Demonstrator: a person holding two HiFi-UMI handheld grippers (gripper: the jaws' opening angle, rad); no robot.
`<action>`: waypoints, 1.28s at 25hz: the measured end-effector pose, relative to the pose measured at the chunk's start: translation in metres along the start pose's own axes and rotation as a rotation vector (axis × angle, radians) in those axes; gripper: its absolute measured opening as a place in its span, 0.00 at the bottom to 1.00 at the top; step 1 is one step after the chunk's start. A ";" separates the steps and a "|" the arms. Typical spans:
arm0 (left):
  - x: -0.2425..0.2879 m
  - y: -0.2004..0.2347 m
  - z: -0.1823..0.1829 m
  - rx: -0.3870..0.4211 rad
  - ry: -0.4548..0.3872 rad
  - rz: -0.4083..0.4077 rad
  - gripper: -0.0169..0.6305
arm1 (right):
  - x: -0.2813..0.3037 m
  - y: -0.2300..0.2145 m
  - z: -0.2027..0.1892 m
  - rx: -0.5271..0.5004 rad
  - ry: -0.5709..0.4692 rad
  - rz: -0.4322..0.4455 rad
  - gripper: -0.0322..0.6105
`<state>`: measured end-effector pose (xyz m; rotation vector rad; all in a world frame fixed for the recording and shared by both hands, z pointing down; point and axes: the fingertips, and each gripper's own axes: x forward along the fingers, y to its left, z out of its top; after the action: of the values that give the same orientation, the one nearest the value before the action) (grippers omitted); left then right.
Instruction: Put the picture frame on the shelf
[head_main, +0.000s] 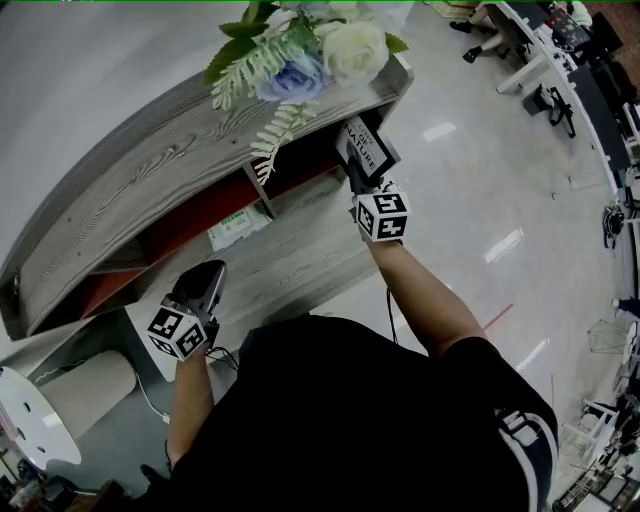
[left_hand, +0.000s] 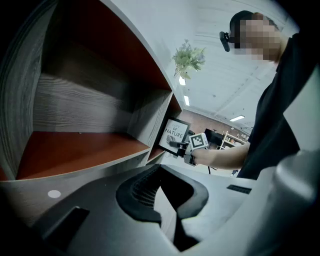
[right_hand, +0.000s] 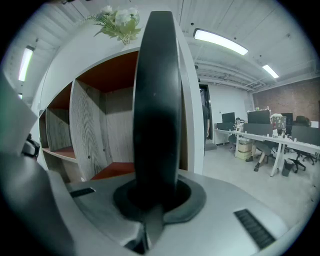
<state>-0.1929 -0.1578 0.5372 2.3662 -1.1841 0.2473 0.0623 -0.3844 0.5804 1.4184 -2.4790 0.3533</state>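
Note:
The black picture frame (head_main: 366, 147) with a white print reading "NATURE" is held upright in front of the right end of the curved wood-grain shelf (head_main: 140, 170). My right gripper (head_main: 357, 172) is shut on its lower edge. In the right gripper view the frame (right_hand: 155, 100) shows edge-on as a dark vertical bar rising from the jaws, with a red-floored compartment (right_hand: 107, 170) behind it. The left gripper view shows the frame (left_hand: 175, 134) beside the shelf's end compartment. My left gripper (head_main: 205, 285) hangs lower left, shut and empty, facing a red-floored compartment (left_hand: 75, 150).
A bunch of white and blue artificial flowers (head_main: 310, 50) stands on the shelf top above the frame. A green-and-white packet (head_main: 238, 225) lies in a lower compartment. A white round object (head_main: 30, 420) sits at the lower left. Office desks and chairs (head_main: 560, 60) stand far right.

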 end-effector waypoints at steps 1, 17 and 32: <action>0.000 0.001 0.000 0.000 0.000 0.000 0.06 | 0.001 0.000 0.000 0.000 0.000 -0.001 0.09; -0.003 0.008 -0.003 -0.020 -0.009 0.014 0.06 | 0.017 -0.001 0.004 0.020 0.003 -0.017 0.09; -0.008 0.015 -0.013 -0.037 -0.002 0.027 0.06 | 0.033 0.000 0.009 0.006 0.001 -0.038 0.09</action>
<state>-0.2093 -0.1534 0.5505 2.3207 -1.2119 0.2308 0.0459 -0.4136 0.5836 1.4651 -2.4491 0.3533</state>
